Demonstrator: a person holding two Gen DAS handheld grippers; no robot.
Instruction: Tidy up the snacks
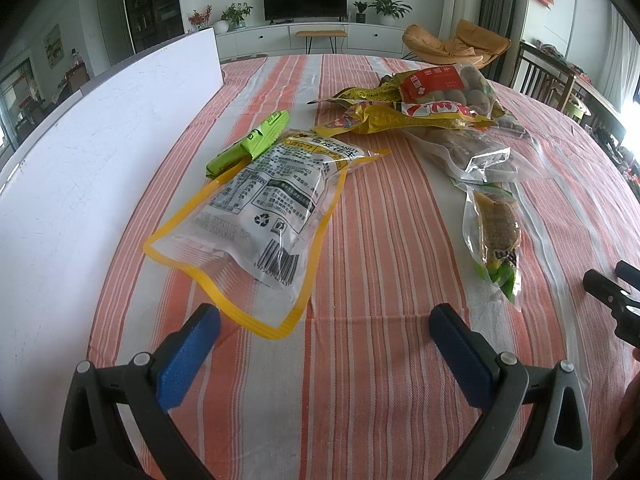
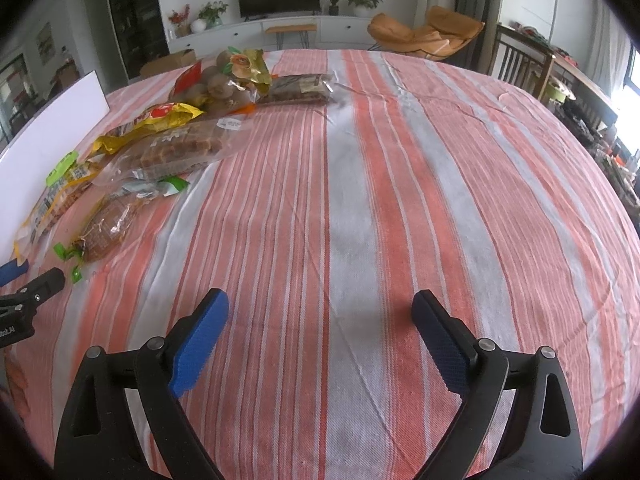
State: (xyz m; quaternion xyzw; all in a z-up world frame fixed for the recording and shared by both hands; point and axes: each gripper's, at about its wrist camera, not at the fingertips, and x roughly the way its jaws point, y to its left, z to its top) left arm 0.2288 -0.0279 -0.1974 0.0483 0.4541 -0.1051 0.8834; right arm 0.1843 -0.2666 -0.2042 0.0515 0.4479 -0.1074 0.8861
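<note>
Several snack packs lie on a striped tablecloth [image 1: 380, 240]. Nearest my left gripper [image 1: 325, 316] is a yellow-edged clear peanut bag [image 1: 260, 208], its corner lying just ahead of the open fingers, nothing between them. Behind it rests a green wrapped pack [image 1: 248, 142]. A clear pack with green ends [image 1: 496, 232] lies to the right, and a heap of yellow, red and clear bags [image 1: 432, 108] sits farther back. My right gripper [image 2: 320, 300] stands open over bare cloth, the snacks [image 2: 160, 152] off to its left; a dark flat pack [image 2: 300, 88] lies far ahead.
A white board [image 1: 100, 152] stands along the table's left side. The right gripper's black tip [image 1: 608, 284] shows at the left view's right edge; the left gripper's tip [image 2: 40, 284] shows at the right view's left edge. Chairs and a TV cabinet stand beyond the table.
</note>
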